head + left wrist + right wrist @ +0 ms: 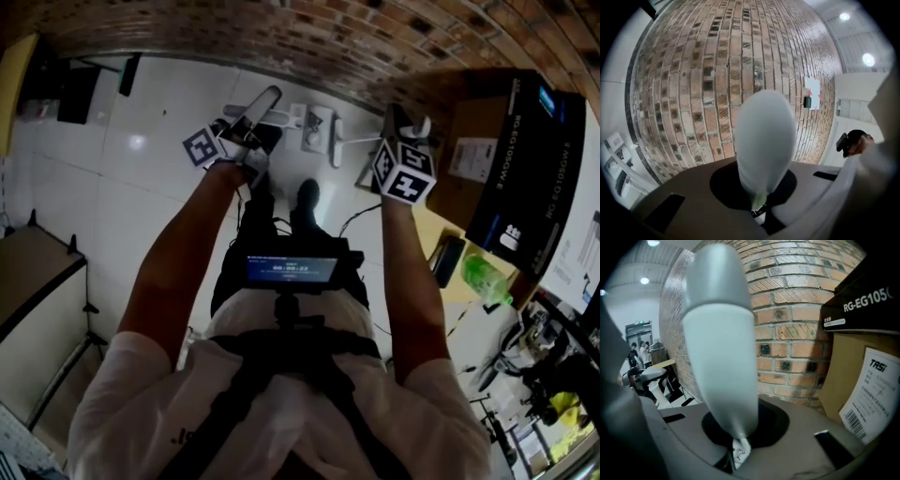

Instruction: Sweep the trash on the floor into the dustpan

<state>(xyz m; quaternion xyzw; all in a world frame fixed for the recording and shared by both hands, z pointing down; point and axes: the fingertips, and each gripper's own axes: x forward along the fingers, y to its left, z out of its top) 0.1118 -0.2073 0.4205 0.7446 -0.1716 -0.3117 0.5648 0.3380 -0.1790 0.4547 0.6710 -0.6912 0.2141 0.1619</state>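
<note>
My left gripper (pixel 248 127) reaches out over the white tiled floor (pixel 141 187), shut on a pale rounded handle (pixel 764 140) that fills the left gripper view, with the brick wall behind it. My right gripper (pixel 403 127) is shut on a grey-and-white handle (pixel 722 343) close to the wall. Low white parts (pixel 319 128) lie on the floor between the two grippers. Whether they belong to the broom or the dustpan I cannot tell, nor which handle is which. No trash is distinguishable on the floor.
A brick wall (pixel 356 37) runs along the far side. A black box (pixel 530 159) and a cardboard box (pixel 473 150) stand at the right, with a green bottle (pixel 486 279) below them. A table (pixel 28 272) is at the left. My shoes (pixel 305 199) stand below the grippers.
</note>
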